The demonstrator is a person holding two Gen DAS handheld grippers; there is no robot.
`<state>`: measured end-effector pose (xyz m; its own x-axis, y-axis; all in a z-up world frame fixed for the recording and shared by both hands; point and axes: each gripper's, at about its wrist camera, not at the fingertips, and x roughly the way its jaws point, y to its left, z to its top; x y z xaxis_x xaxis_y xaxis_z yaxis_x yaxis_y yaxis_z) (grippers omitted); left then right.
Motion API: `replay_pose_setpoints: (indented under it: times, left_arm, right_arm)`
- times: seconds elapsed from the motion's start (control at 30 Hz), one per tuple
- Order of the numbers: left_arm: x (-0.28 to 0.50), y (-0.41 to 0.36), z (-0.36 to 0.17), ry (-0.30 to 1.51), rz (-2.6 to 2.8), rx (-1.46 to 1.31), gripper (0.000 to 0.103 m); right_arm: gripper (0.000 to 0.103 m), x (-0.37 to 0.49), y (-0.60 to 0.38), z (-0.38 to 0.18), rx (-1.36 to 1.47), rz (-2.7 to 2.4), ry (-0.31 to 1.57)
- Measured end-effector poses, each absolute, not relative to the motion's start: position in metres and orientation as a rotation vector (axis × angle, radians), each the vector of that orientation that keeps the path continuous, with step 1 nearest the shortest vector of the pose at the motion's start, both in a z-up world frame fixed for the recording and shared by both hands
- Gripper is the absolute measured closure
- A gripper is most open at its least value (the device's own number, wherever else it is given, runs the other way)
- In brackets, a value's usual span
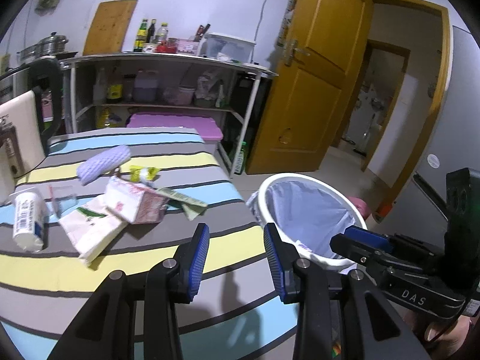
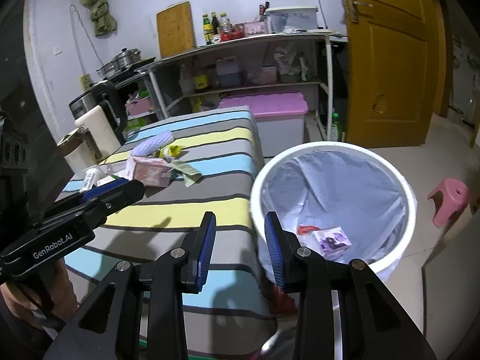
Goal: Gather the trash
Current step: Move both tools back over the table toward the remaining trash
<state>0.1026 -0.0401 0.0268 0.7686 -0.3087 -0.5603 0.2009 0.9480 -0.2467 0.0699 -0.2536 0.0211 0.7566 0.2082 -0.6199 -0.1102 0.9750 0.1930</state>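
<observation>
Trash lies on the striped table (image 1: 156, 258): a pink-white carton (image 1: 135, 202), a flat white wrapper (image 1: 93, 228), a white roll pack (image 1: 28, 219), a purple foam net (image 1: 103, 163), a yellow wrapper (image 1: 144, 173) and a green wrapper (image 1: 186, 202). The white bin (image 2: 333, 150) with a liner stands right of the table and holds a purple packet (image 2: 333, 238) and a red scrap (image 2: 307, 228). My left gripper (image 1: 237, 258) is open and empty over the table's near right corner. My right gripper (image 2: 240, 247) is open and empty at the bin's near left rim.
A kettle (image 2: 99, 126) and a cup (image 2: 76, 148) stand at the table's far left. Behind are a metal shelf (image 1: 168, 60) with bottles, a purple-lidded box (image 2: 270, 105), a yellow door (image 1: 312, 90) and a pink stool (image 2: 450, 201) on the floor.
</observation>
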Motion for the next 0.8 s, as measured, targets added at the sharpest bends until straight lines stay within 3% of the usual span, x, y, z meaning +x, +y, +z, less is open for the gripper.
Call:
replay_pose_setpoints:
  times: [0.47,0.6,0.8]
  left_arm:
    - [0.09,0.001,0.018,0.647,-0.151,-0.185,0.065]
    - [0.092,0.019,0.014,0.655,-0.103,-0.195,0.065]
    - [0.098,0.045,0.009,0.661,-0.037,-0.207,0.06]
  right_arm:
    - [0.068,0.083,-0.219,0.011,0.112,0.296,0.723]
    - [0.056,0.091,-0.212,0.008,0.11,0.328,0.732]
    - [0.056,0.103,-0.199,0.005,0.085,0.373,0.743]
